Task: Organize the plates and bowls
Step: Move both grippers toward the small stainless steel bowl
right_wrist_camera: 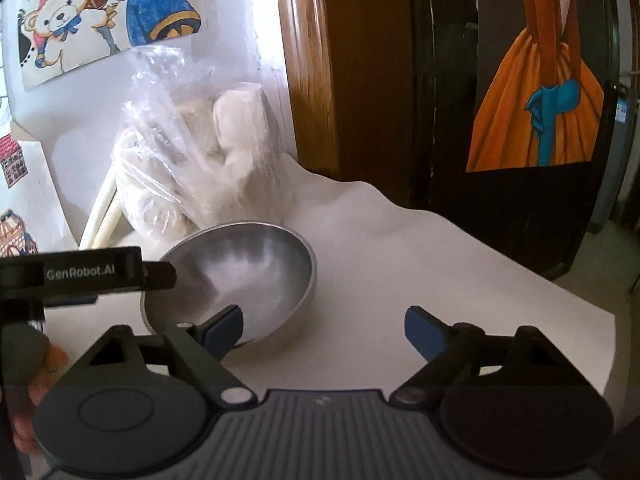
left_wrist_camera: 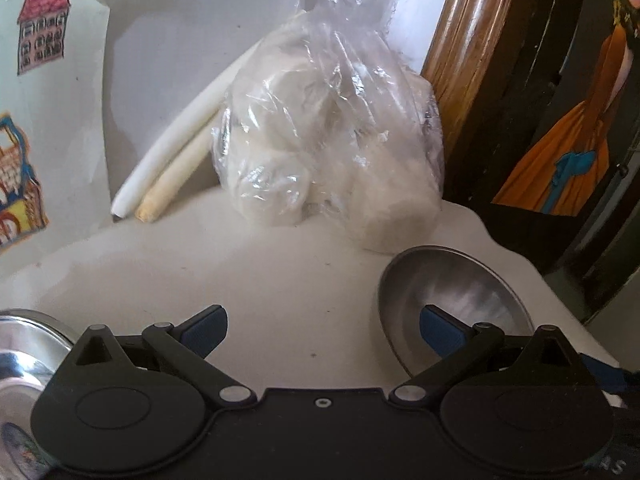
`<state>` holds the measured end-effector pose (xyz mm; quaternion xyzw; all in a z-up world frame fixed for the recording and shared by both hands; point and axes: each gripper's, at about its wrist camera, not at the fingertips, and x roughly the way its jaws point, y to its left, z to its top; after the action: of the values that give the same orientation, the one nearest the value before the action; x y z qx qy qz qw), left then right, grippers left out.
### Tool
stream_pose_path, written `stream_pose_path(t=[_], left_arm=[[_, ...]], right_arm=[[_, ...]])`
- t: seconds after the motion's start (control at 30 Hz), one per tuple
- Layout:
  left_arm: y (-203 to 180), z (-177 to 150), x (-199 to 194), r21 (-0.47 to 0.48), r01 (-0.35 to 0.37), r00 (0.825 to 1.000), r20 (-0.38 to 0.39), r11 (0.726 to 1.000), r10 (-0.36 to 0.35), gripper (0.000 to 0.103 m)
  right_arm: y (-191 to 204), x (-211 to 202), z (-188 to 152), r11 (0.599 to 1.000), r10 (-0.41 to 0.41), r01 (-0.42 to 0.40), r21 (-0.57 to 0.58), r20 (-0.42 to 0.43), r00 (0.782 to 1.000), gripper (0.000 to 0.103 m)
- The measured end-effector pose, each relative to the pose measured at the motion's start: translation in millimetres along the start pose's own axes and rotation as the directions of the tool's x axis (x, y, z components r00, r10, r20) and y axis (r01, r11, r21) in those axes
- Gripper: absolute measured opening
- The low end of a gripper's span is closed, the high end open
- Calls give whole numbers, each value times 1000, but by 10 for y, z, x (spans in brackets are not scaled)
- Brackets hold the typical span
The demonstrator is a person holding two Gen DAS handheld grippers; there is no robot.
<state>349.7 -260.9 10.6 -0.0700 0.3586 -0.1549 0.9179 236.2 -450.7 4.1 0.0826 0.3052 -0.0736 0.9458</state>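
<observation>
Left wrist view: the left tool point(left_wrist_camera: 323, 330) hangs over the white table point(left_wrist_camera: 280, 280) with its blue-padded fingers point(left_wrist_camera: 204, 330) spread wide apart and nothing between them. A steel bowl point(left_wrist_camera: 452, 292) stands upright on the table at the right, its near rim partly hidden behind the right-hand finger; whether that pad touches it cannot be told. A second shiny steel vessel point(left_wrist_camera: 28, 344) shows at the left edge, cut off by the frame. Behind, against the wall, a clear plastic bag of white lumps point(left_wrist_camera: 328, 140) stands beside two pale sticks point(left_wrist_camera: 168, 164) that lean on the wall.

Right wrist view: the right tool point(right_wrist_camera: 324, 330) has its jaws well apart, empty; no earlier view is given here. The same steel bowl point(right_wrist_camera: 240, 276) sits on the table point(right_wrist_camera: 440, 280) ahead and to the left, with the left-hand pad point(right_wrist_camera: 224, 330) in front of its near rim. The left tool's black body point(right_wrist_camera: 80, 274) crosses the bowl's left side. A wooden door frame point(right_wrist_camera: 316, 80) and a dark door with a painted picture point(right_wrist_camera: 536, 100) rise behind.
</observation>
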Motion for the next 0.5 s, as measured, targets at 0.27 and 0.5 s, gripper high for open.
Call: stream_pose_path(t=[0.27, 0.5], left_arm=[[-11, -34, 56, -5, 0, 1000, -21, 1000, 0, 88], [-70, -30, 76, 16, 10, 999, -39, 1000, -9, 71]], right_arm=[[47, 127, 9, 1000, 5, -5, 3, -40, 999, 77], [74, 166, 16, 1000, 13, -13, 15, -52, 999, 56]])
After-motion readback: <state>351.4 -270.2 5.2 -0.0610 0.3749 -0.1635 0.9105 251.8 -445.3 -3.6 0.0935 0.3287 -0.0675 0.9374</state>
